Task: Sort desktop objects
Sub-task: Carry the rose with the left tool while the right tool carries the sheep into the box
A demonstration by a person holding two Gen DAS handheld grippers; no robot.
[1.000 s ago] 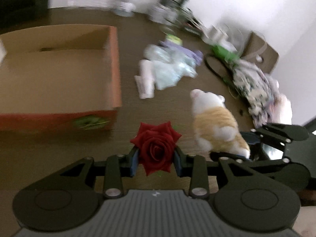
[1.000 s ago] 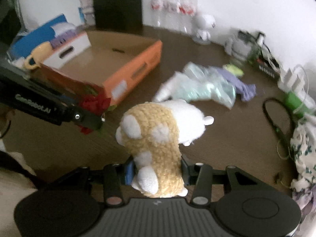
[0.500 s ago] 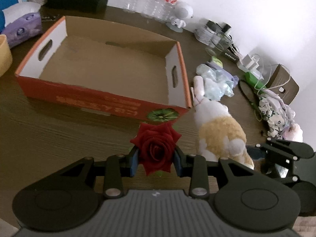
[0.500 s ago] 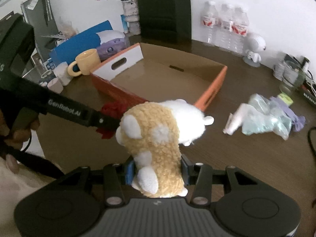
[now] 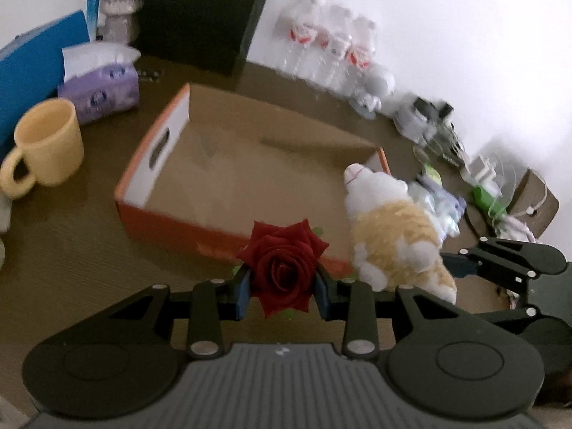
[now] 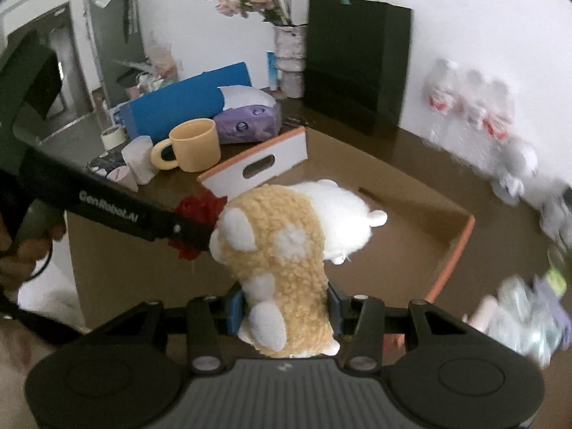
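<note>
My left gripper (image 5: 282, 291) is shut on a red rose (image 5: 282, 268) and holds it just in front of the near wall of an open orange cardboard box (image 5: 171, 228). My right gripper (image 6: 286, 309) is shut on a tan and white plush toy (image 6: 282, 250) and holds it above the box (image 6: 454, 261), at its near right corner. In the left wrist view the plush (image 5: 393, 236) hangs to the right of the rose. In the right wrist view the rose (image 6: 196, 211) shows behind the plush.
On the dark table left of the box stand a yellow mug (image 5: 46, 146), a purple tissue pack (image 5: 100, 89) and a blue folder (image 6: 186, 107). A black bag (image 6: 357, 68) and water bottles (image 5: 329, 46) stand at the back. Plastic bags (image 6: 518, 314) lie to the right.
Both grippers have moved left and forward towards the box with their loads. The plush has come over the box's right corner. The rose is closer to the box's near wall.
</note>
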